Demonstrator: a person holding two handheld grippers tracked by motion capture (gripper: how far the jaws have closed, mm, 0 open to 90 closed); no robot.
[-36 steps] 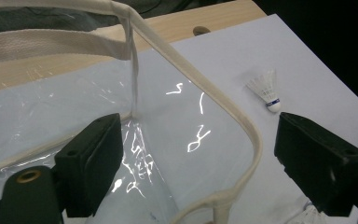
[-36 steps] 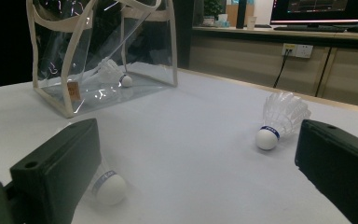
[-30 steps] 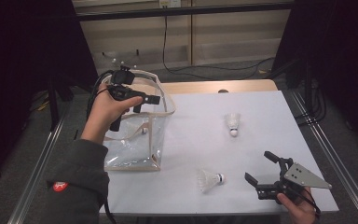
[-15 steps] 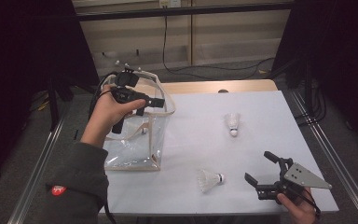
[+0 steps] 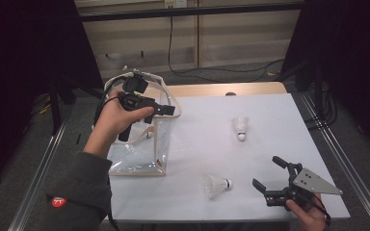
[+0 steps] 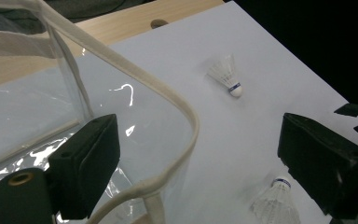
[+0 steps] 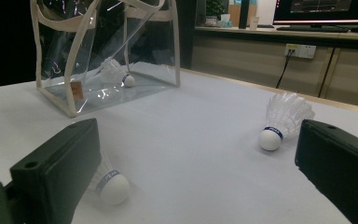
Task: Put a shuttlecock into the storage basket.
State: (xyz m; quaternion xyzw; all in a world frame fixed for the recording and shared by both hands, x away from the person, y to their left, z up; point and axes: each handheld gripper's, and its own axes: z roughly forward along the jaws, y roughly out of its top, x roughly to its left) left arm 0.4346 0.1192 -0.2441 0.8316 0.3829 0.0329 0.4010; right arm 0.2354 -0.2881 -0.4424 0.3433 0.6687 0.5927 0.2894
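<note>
We hold the left gripper [image 5: 171, 110] above the clear bag [image 5: 139, 159], which stands at about 9 o'clock on the white tabletop [image 5: 270, 120]. Its jaws stand wide apart and grip nothing; in the left gripper view the bag's cream rim [image 6: 168, 95] runs between them without touching either pad. The left hand [image 5: 118, 118] wraps the gripper's body, with the jaws pointing toward 3 o'clock across the bag's open top.

Inside the bag lies one shuttlecock [image 7: 116, 73], resting on the bag's floor with its white cork turned toward the right gripper's camera. In the high view its cork shows through the clear wall at [image 5: 149, 135].

Two more shuttlecocks lie out on the tabletop. The far shuttlecock [image 5: 241, 127] sits at about 1 o'clock from the table's middle, cork pointing toward us. The near shuttlecock [image 5: 217, 186] lies on its side at about 6 o'clock, cork pointing toward 3 o'clock, well apart from the bag.

We hold the right gripper [image 5: 270, 174] low at about 5 o'clock, near the tabletop's front edge, just to the 3 o'clock side of the near shuttlecock. Its jaws are also spread wide and empty. In the right gripper view the near shuttlecock [image 7: 109, 184] lies just beside the inner face of the left-hand jaw; we cannot tell whether it touches.
</note>
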